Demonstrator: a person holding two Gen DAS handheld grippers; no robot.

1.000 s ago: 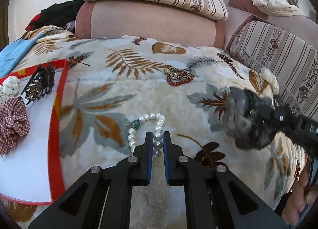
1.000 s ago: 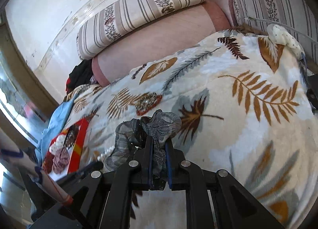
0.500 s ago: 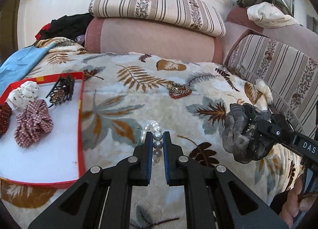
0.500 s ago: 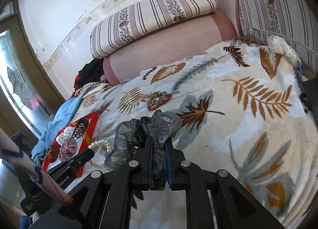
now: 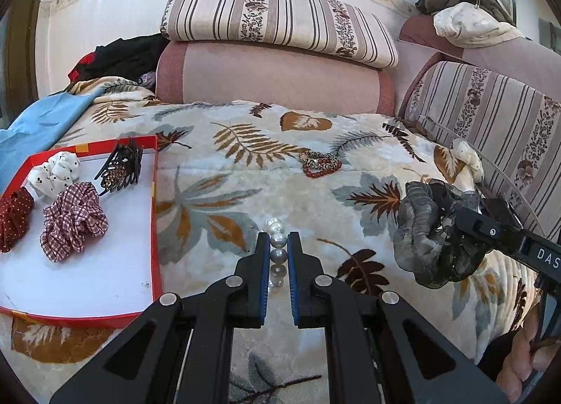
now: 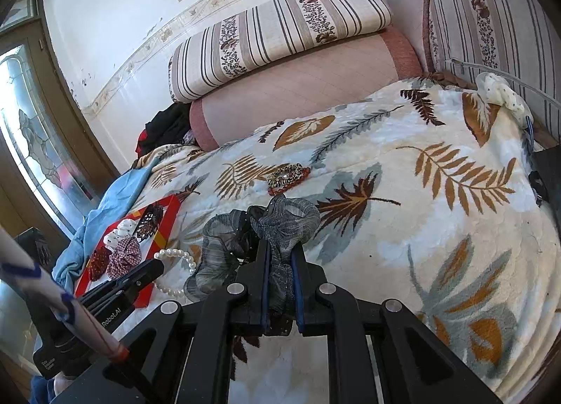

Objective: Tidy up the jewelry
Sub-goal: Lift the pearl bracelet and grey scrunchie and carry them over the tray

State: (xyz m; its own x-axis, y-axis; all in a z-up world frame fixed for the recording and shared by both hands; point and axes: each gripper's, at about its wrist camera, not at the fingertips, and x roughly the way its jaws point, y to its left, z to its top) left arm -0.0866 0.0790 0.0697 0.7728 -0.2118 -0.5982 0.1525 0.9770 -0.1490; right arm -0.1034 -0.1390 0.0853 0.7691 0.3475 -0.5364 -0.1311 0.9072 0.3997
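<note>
My left gripper [image 5: 278, 241] is shut on a pearl bracelet [image 5: 277, 239] and holds it above the leaf-patterned blanket; the bracelet hangs in a loop in the right wrist view [image 6: 175, 272]. My right gripper [image 6: 279, 249] is shut on a grey scrunchie [image 6: 266, 225], also seen at the right of the left wrist view [image 5: 426, 235]. A red-rimmed white tray [image 5: 154, 214] at the left holds a checked scrunchie [image 5: 72, 220], a white dotted scrunchie [image 5: 52, 170], a dark red scrunchie [image 5: 14, 216] and a black hair claw [image 5: 121, 167].
A red and brown beaded bracelet pile [image 5: 320, 165] lies on the blanket mid-bed. A white dotted scrunchie [image 5: 466, 156] sits by the striped cushion at the right. A blue cloth [image 5: 38, 120] lies beyond the tray. Pillows stand at the back.
My left gripper has lifted the pearl bracelet off the blanket and pulled back, so more of the tray shows. The right gripper has risen with the grey scrunchie.
</note>
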